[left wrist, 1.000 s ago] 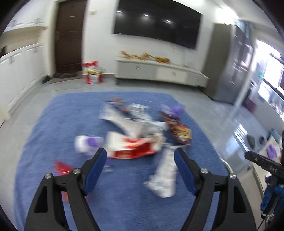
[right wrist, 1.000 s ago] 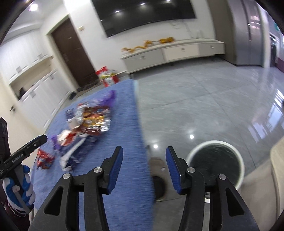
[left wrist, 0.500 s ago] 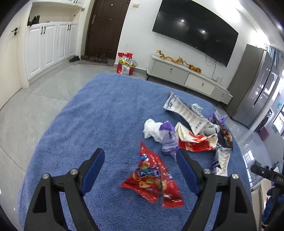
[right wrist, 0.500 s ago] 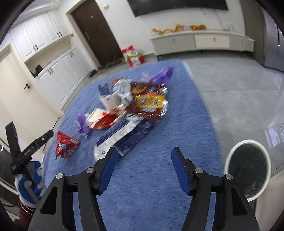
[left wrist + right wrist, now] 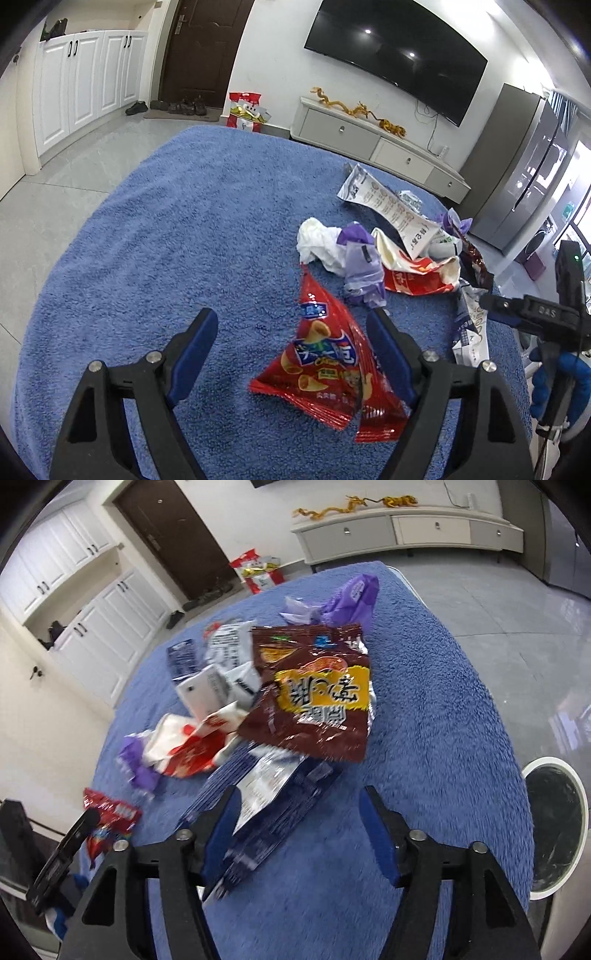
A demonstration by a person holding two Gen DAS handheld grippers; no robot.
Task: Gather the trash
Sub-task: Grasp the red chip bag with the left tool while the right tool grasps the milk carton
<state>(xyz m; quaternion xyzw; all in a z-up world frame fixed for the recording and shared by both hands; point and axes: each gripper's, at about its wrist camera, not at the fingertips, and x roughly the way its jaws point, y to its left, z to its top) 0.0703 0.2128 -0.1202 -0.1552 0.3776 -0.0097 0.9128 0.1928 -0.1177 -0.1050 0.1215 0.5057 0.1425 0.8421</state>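
A red snack bag (image 5: 325, 362) lies flat on the blue rug (image 5: 166, 240). My left gripper (image 5: 290, 325) hangs open above it; the bag sits between the fingers, close to the right one, and no pad presses on it. My right gripper (image 5: 299, 797) is over a dark blue wrapper (image 5: 269, 812) that runs behind its left finger into the gap. Its jaws are opening and do not grip the wrapper. A brown and yellow snack bag (image 5: 314, 701) lies just beyond. A white bin with a black liner (image 5: 554, 830) stands off the rug at the right.
Further trash on the rug: a white tissue (image 5: 317, 243), a purple wrapper (image 5: 360, 266), a red and white bag (image 5: 417, 277) and a long white wrapper (image 5: 391, 210). A blue-gloved hand (image 5: 557, 384) holds the right gripper. A low cabinet (image 5: 369, 144) and a fridge (image 5: 524, 166) line the far wall.
The left gripper swung left and down until the red snack bag lay between its fingers. The right gripper moved from beside the bin to over the trash pile, and its jaws widened.
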